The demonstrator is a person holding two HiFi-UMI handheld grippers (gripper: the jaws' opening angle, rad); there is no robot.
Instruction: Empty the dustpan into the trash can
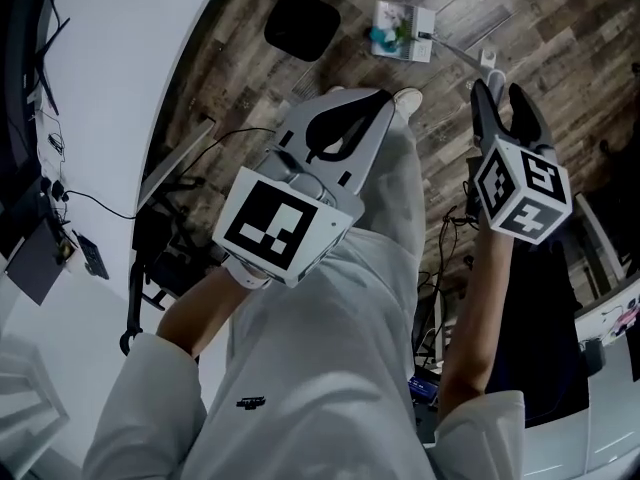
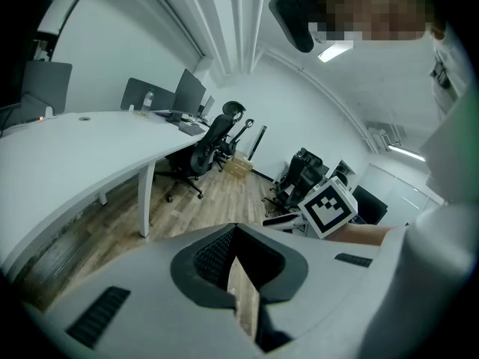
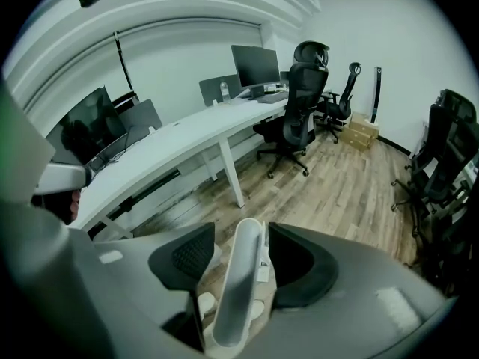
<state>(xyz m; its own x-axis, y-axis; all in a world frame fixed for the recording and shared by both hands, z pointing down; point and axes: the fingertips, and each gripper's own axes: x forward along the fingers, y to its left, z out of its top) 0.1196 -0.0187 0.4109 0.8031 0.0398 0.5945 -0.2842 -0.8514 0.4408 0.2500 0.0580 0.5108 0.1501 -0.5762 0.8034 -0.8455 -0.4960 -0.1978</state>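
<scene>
In the head view the white dustpan lies on the wooden floor with small teal and green bits in it. Its long white handle rises toward my right gripper. The right gripper view shows that handle standing between the open jaws, with a gap on each side. A black trash can stands on the floor left of the dustpan. My left gripper hangs over my leg, shut with nothing in it; in its own view the left gripper shows only a sliver of floor between the pads.
A long curved white desk runs along the left, with cables beside it on the floor. Monitors stand on the desk and black office chairs stand near it. My shoe is between the two grippers.
</scene>
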